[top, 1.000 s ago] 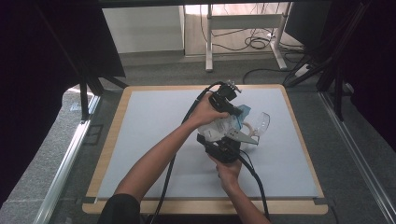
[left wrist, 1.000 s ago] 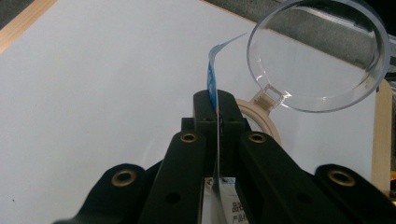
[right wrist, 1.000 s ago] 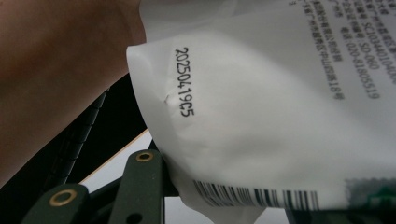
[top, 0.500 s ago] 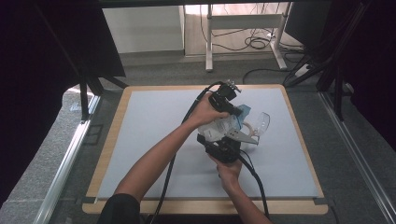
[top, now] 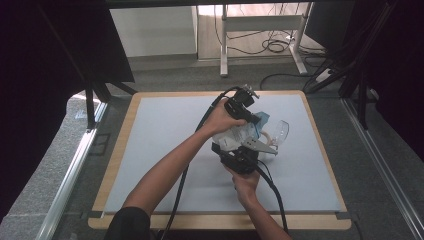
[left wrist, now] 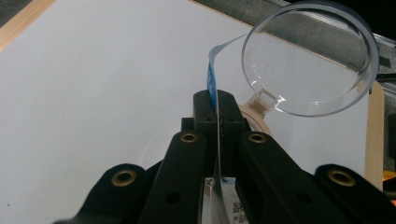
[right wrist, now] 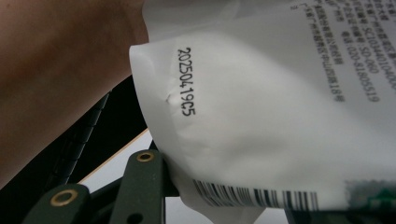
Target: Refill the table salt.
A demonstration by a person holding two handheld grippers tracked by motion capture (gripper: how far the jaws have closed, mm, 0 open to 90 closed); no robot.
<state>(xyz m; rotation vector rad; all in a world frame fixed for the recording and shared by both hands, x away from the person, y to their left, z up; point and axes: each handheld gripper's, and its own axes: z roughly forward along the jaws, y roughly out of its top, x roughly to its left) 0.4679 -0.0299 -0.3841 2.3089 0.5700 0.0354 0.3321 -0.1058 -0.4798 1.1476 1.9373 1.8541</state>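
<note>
The right gripper [top: 235, 150] grasps the white packet's [right wrist: 261, 107] body while the left gripper [left wrist: 215, 105], clenched on its blue top edge [left wrist: 212, 77], suspends it near the clear glass cup [left wrist: 308, 56], likely for tearing.

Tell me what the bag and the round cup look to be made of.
Bag: thin plastic film, it seems, white and smooth with a slight sheen; it creases softly and carries printed text and a barcode. Cup: clear plastic or glass, glossy; the table shows through it.

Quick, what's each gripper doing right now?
Left gripper: closed, pinching the top edge of the white packet.
Right gripper: clamped on the packet's lower part.
</note>
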